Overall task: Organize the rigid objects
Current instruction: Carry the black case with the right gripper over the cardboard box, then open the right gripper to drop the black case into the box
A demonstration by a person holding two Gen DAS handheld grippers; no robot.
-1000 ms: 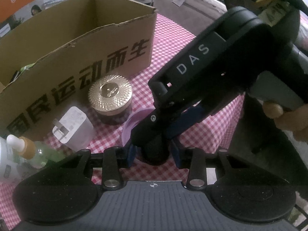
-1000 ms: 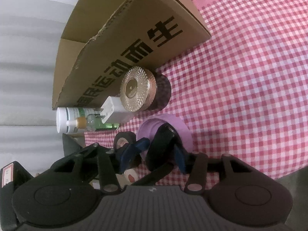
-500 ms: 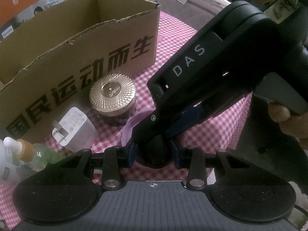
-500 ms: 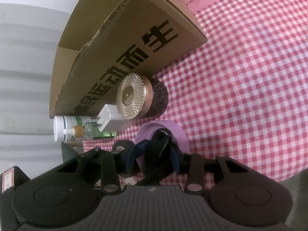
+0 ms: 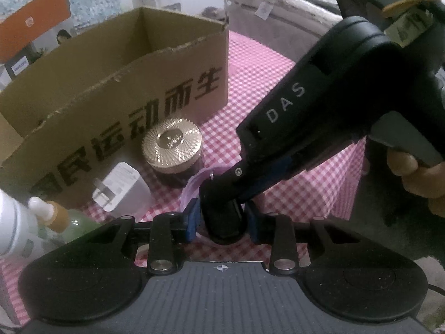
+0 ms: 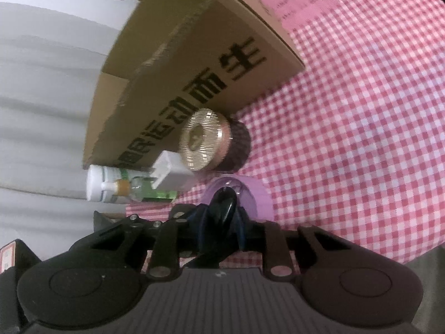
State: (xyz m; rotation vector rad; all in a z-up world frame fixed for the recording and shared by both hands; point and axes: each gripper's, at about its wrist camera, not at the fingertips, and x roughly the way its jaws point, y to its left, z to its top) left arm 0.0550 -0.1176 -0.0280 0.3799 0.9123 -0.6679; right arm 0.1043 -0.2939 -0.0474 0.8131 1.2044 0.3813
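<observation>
Rigid clutter sits gathered just in front of the open brown cardboard box [image 5: 116, 89] with black printed characters: a dark jar with a ribbed gold lid [image 5: 172, 144], a white plug-in charger [image 5: 122, 192], a small green dropper bottle [image 5: 55, 217] and a white bottle [image 6: 97, 183], all awaiting sorting. Nearest the jar, a glossy black rounded object [image 6: 222, 208] rests above a lilac round lid-like piece [image 6: 250, 197] on the pink-and-white checked tabletop [image 6: 361, 139]. The left gripper [image 5: 222, 217] is clamped on this black object, likely steadying it. The right gripper [image 6: 219, 222] has just been closing and now pinches the same object, seemingly so both hands can lift it toward the box.
</observation>
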